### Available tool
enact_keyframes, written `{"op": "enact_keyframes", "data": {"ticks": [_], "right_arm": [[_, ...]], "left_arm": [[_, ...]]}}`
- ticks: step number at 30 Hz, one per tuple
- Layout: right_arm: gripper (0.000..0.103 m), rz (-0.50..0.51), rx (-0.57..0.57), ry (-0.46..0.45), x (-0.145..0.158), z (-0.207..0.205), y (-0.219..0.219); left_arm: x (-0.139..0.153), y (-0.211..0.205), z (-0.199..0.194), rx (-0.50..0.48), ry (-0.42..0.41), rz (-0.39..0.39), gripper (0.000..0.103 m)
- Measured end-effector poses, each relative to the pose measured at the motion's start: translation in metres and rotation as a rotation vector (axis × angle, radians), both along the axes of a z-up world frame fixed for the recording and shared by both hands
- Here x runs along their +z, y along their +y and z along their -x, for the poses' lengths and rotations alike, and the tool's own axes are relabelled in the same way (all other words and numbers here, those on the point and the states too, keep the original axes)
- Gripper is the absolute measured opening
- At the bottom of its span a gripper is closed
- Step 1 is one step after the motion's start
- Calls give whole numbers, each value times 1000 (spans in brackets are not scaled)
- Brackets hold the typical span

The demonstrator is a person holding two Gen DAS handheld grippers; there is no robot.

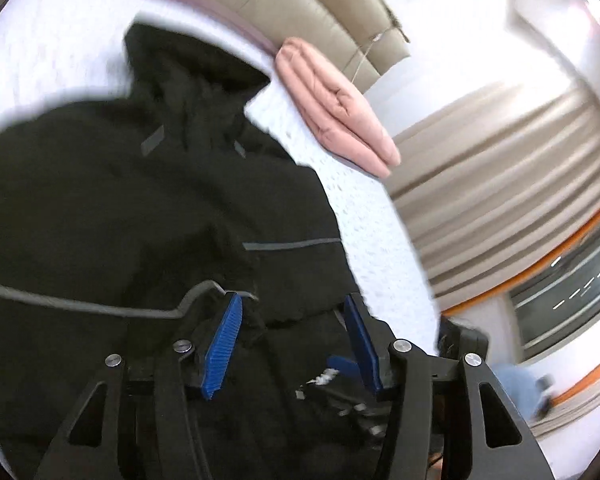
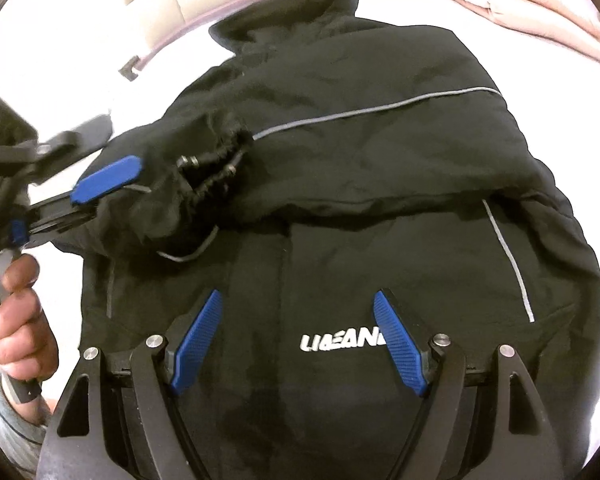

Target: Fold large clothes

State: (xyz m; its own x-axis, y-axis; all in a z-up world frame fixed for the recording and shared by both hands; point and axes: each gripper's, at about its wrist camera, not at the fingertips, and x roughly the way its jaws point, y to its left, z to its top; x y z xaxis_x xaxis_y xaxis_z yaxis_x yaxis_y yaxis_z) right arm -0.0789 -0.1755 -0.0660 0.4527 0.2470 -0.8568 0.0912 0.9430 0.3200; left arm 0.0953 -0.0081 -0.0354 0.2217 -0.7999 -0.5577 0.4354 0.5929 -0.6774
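Note:
A large black jacket [image 2: 380,152] with grey piping and a white logo lies front up on a white bed; it also fills the left wrist view [image 1: 120,200]. One sleeve is folded across the chest, its elastic cuff [image 2: 212,172] near the middle. My left gripper [image 1: 292,312] is open just above the jacket; in the right wrist view it shows at the left [image 2: 112,184], beside the cuff, not holding it. My right gripper [image 2: 300,312] is open and empty above the jacket's lower front, near the logo.
A folded pink garment [image 1: 340,108] lies on the white bedspread [image 1: 372,248] at the far side, by the beige headboard [image 1: 328,12]. Curtains [image 1: 500,192] and a window [image 1: 568,284] stand to the right of the bed.

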Motion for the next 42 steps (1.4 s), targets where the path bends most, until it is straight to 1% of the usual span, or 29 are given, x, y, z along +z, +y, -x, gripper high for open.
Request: {"op": "enact_keyframes", "data": {"ticks": [2,3,5,7,8,10,12,14,16,17,18,19,20,21,22,24,25,27,28,30,31,34,35,36,37,39,40,41,42], "right_arm": [[81,-39,-19,-15,7,-4,0],[81,-64,-19,-20,12,-9,2],[81,-87,-13,-35,22,-24,10],[81,-91,-3,-60,34,-42,21],[81,-89,3,-71,39,-53,29],[81,-89,-2,-60,38,-72,41],[81,-100,-19,-20,26,-87,48],[81,-114,-36,19,11,-96,53],[80,-148,-32,35,-1,-103,56],[68,-167,-13,36,-5,-106,60],[61,-159,9,43,-9,-109,65],[54,-138,22,44,-9,-109,70],[41,-109,40,29,-5,-108,75],[36,-77,61,-4,4,-106,79],[35,-57,66,-33,12,-103,79],[33,6,51,-121,41,-96,71],[32,27,41,-149,52,-95,67],[32,103,-4,-215,77,-93,49],[32,157,-34,-243,90,-94,36],[32,233,-90,-262,101,-97,7],[32,253,-114,-259,101,-99,-9],[32,316,-173,-217,84,-111,-43],[32,335,-179,-183,70,-117,-54],[32,330,-181,-143,52,-124,-63],[32,341,-195,-117,40,-129,-70],[32,393,-229,-38,7,-134,-86],[31,395,-245,-2,-10,-135,-94],[31,384,-268,43,-26,-133,-106],[31,335,-276,59,-37,-128,-118]], "left_arm": [[20,9,7,38,-105,-79,55],[27,15,7,65,-141,-115,55],[34,29,7,115,-181,-155,56],[33,44,1,170,-176,-189,56],[30,50,-4,197,-163,-196,56],[24,66,-12,255,-127,-195,56],[17,80,-20,304,-99,-174,56],[14,92,-23,346,-109,-145,56],[13,96,-28,361,-118,-154,56],[14,96,-29,361,-119,-162,56],[13,95,-30,363,-121,-172,56],[12,95,-30,366,-121,-181,56],[12,94,-31,371,-123,-195,56],[10,94,-31,374,-127,-212,56],[9,91,-33,376,-130,-224,56],[8,90,-33,376,-144,-243,55],[8,90,-33,372,-152,-250,55],[8,89,-31,364,-156,-258,55],[7,87,-31,357,-155,-262,56],[2,78,-32,336,-153,-293,55],[-1,75,-32,328,-153,-308,56],[-23,57,-36,287,-130,-402,55],[-30,52,-37,271,-123,-435,55],[-40,43,-38,247,-130,-494,55],[-47,36,-38,234,-144,-550,55],[-57,22,-35,205,-190,-670,55],[-60,17,-33,196,-207,-706,55],[-63,12,-32,189,-228,-745,56],[-65,7,-29,184,-248,-775,56]]}}
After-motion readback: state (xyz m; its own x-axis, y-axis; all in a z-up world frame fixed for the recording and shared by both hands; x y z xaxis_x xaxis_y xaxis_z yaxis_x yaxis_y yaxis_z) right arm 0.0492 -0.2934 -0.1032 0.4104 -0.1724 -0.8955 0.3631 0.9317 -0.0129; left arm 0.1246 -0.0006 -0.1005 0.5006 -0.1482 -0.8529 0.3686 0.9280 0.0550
